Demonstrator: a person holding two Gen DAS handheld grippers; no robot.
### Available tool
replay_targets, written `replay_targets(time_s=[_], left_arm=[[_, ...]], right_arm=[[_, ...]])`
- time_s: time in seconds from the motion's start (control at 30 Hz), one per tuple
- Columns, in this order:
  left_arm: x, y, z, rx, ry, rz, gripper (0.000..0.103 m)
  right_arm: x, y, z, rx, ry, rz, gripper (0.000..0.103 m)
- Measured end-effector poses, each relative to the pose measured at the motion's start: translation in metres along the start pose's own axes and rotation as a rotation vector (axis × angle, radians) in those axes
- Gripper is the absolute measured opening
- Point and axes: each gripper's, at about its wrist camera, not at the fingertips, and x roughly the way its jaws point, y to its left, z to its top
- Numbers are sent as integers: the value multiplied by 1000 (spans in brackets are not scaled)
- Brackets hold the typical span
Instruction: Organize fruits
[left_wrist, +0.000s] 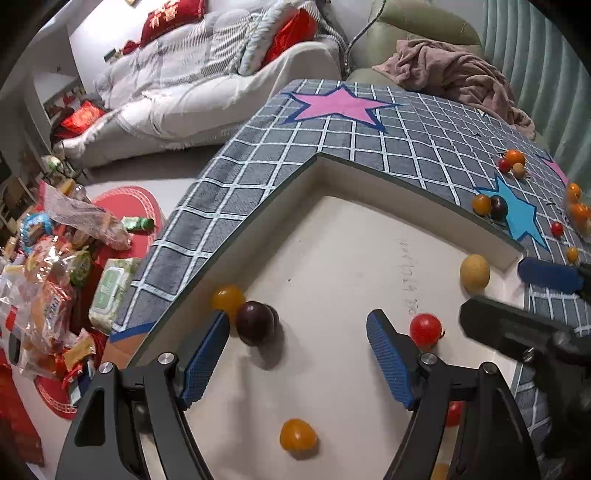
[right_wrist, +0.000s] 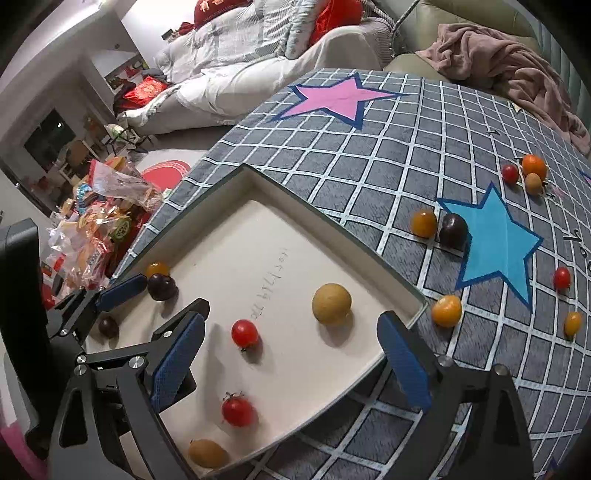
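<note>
Fruits lie in the tray (right_wrist: 406, 295), others on the cloth (right_wrist: 388, 177) right.

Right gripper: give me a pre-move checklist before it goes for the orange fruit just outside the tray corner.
1. Right gripper open and holding nothing: ok.
2. Orange fruit on the cloth, in plain view, nothing on it: ok.
3. Room beside it: not ok, it sits close to the tray corner.
4. Left gripper out of the way, open over the tray's far-left side: ok.
5. Space in the tray for another fruit: ok.
</note>
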Motion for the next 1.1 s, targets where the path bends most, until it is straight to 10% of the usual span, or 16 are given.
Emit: replay_targets(time_s=[0.47,0.53,1.1], left_arm=[[-23,4,-26,-19,36,-16,79],[-30,2,-29,-12,36,-21,103],[-84,-11,-60,25,7,-20,103]], right_arm=[[-32,17,-23,-75,6,-100,103],[-36,21,-29,-78,13,-99,103],[-71,38,-63,-87,17,-105,103]])
